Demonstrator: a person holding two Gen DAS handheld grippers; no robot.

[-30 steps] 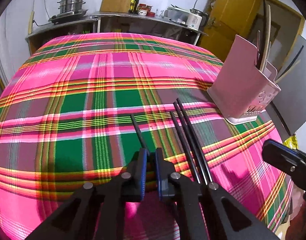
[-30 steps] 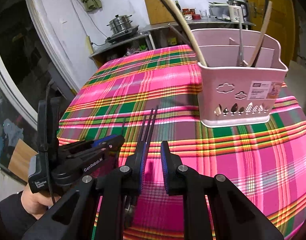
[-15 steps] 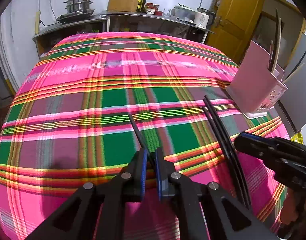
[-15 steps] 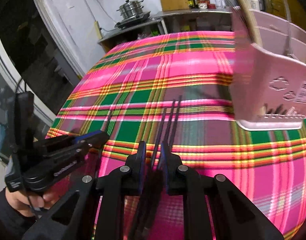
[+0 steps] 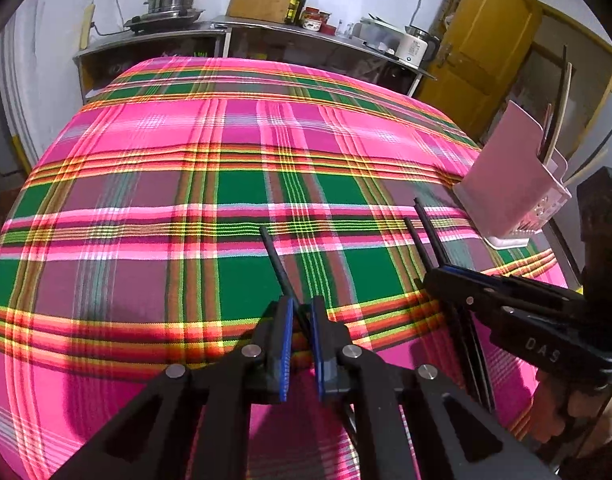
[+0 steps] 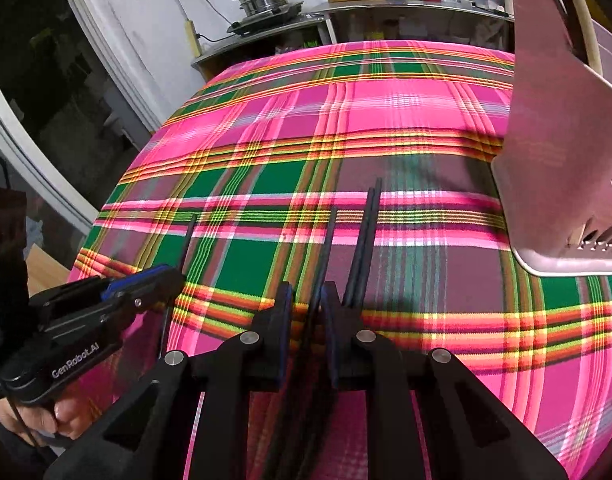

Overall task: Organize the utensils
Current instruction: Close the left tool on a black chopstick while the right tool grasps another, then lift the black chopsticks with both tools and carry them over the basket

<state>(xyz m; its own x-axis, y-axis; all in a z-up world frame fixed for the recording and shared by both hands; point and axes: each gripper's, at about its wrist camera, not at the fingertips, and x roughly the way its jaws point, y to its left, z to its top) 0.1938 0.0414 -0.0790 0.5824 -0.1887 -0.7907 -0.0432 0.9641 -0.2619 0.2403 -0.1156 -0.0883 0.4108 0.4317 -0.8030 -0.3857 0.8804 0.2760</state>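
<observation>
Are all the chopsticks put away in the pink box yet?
Not yet. Some utensils already stand in the pink holder. The left tool is closed on one black chopstick. The right tool has closed around another chopstick, and a pair lies beside it on the tablecloth. These four remain to go in.

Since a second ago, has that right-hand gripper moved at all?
Yes. In the left wrist view, the right gripper has come in over the black chopsticks, in front of the pink utensil holder.
</observation>
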